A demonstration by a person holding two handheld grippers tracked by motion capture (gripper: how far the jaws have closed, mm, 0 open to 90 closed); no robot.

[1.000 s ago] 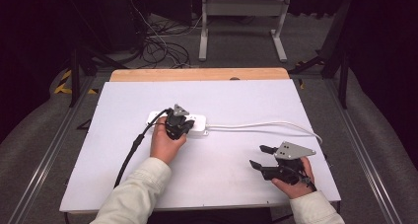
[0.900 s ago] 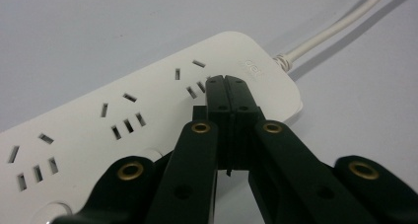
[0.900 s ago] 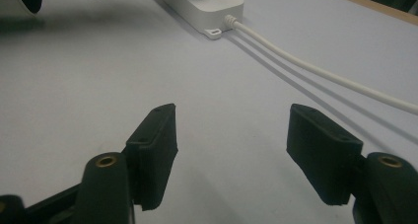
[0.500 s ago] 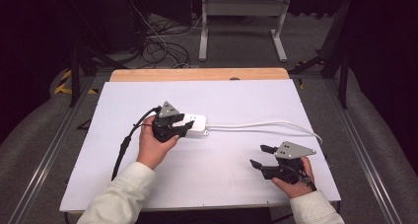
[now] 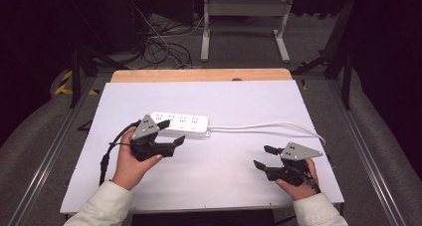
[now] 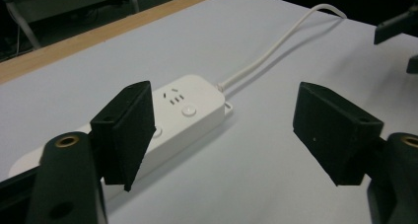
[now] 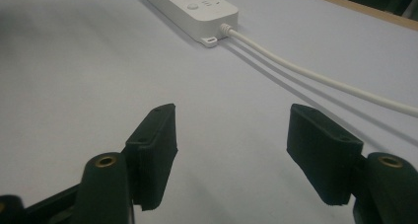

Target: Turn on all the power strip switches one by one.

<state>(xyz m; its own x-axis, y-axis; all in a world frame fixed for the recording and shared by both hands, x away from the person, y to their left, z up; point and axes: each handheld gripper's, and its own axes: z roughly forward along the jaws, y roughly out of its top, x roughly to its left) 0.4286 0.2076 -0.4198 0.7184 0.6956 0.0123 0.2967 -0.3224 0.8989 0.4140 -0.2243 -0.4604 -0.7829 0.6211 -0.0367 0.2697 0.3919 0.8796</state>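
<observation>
A white power strip (image 5: 181, 124) lies flat near the middle of the white table top (image 5: 224, 96), and its white cord (image 5: 268, 126) runs off to the right. My left gripper (image 5: 171, 133) hovers just in front of the strip's left end, open and holding nothing. In the left gripper view, the strip (image 6: 182, 110) lies behind the left jaw, with the left gripper (image 6: 224, 130) spread wide. My right gripper (image 5: 261, 156) rests open at the front right, well away from the strip. The right gripper view has the right gripper (image 7: 231, 120) over bare table, with the strip (image 7: 192, 7) far ahead.
A wooden strip (image 5: 199, 75) borders the table's far edge. The cord (image 7: 315, 76) crosses just beyond my right jaws. A black cable (image 5: 112, 146) trails left from the left gripper. Dark floor with cables and a metal stand lies beyond the table.
My left gripper has drawn back from over the power strip, toward the front left. The right gripper has stayed in place.
</observation>
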